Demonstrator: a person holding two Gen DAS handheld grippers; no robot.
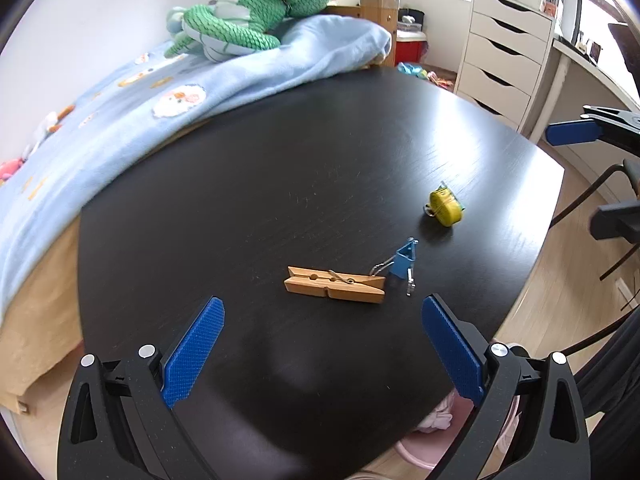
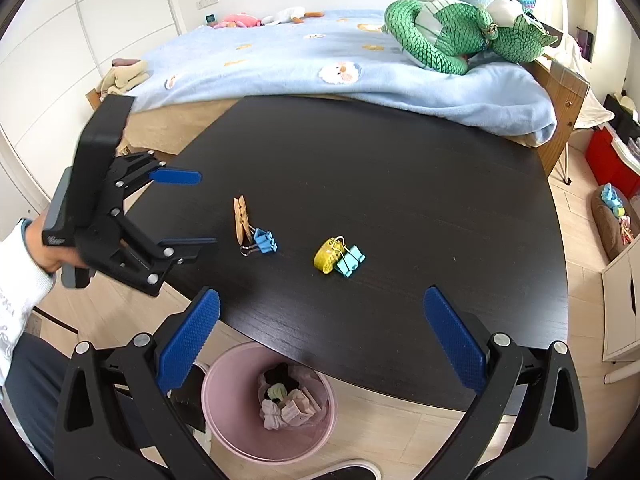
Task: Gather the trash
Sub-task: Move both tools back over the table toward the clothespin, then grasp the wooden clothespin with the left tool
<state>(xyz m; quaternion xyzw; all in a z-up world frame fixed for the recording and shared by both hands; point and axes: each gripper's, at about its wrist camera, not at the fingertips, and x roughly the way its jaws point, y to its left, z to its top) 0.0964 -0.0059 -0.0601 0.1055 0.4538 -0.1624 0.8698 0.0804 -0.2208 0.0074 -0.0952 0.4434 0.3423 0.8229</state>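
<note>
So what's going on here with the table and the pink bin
A person holds a pair of tongs in each hand over a black table. Both the left tongs and the right tongs are open and empty. On the table lie a wooden clothespin, a blue binder clip, a yellow clip and a turquoise clip. The pink bin on the floor already holds crumpled scraps.
</note>
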